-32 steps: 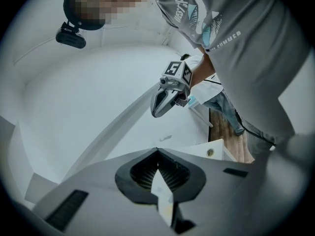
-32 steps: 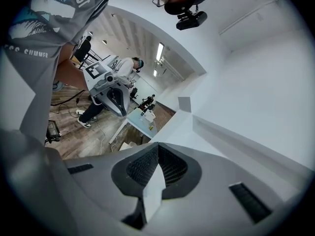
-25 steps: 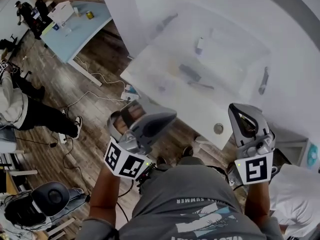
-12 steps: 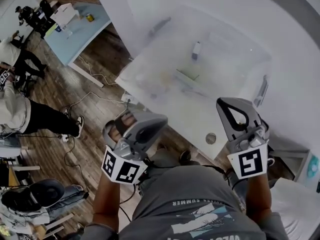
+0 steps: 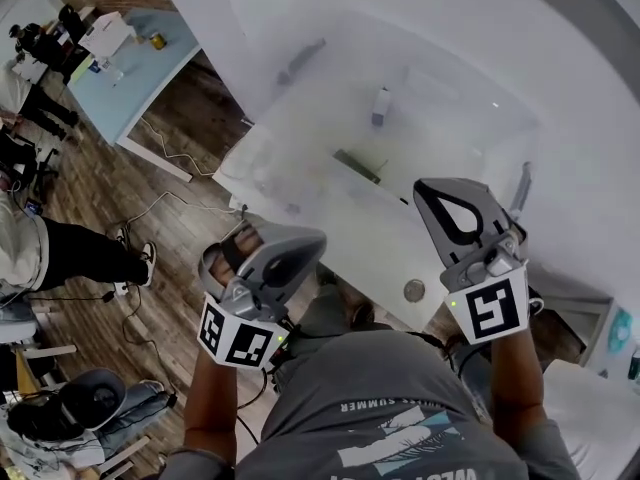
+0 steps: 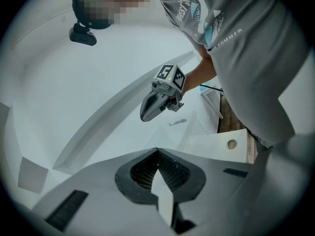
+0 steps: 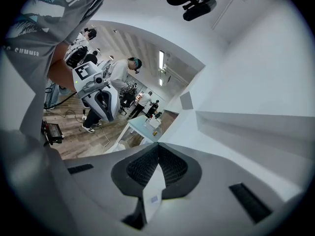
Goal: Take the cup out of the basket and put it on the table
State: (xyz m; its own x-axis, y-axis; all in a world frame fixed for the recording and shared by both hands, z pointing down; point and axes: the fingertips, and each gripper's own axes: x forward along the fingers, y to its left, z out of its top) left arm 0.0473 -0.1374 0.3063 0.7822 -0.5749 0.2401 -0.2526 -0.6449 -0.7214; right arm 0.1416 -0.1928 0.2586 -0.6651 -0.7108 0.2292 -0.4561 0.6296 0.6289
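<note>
At the bottom of the head view, the left gripper and right gripper hover at the near edge of the white table, where glare hides the cup. The left gripper view shows its jaws closed and empty. The right gripper view shows the same.

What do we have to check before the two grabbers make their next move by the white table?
1. Left gripper empty: ok, jaws together with nothing between them.
2. Right gripper empty: ok, jaws together, nothing held.
3. Jaws open enough to take something: not ok, both are shut.
4. Grippers apart from each other: ok, a gap lies between them.
5. Cup found: cannot tell, glare washes out the top of the white table.
6. Basket found: cannot tell, only faint shapes show there.
</note>
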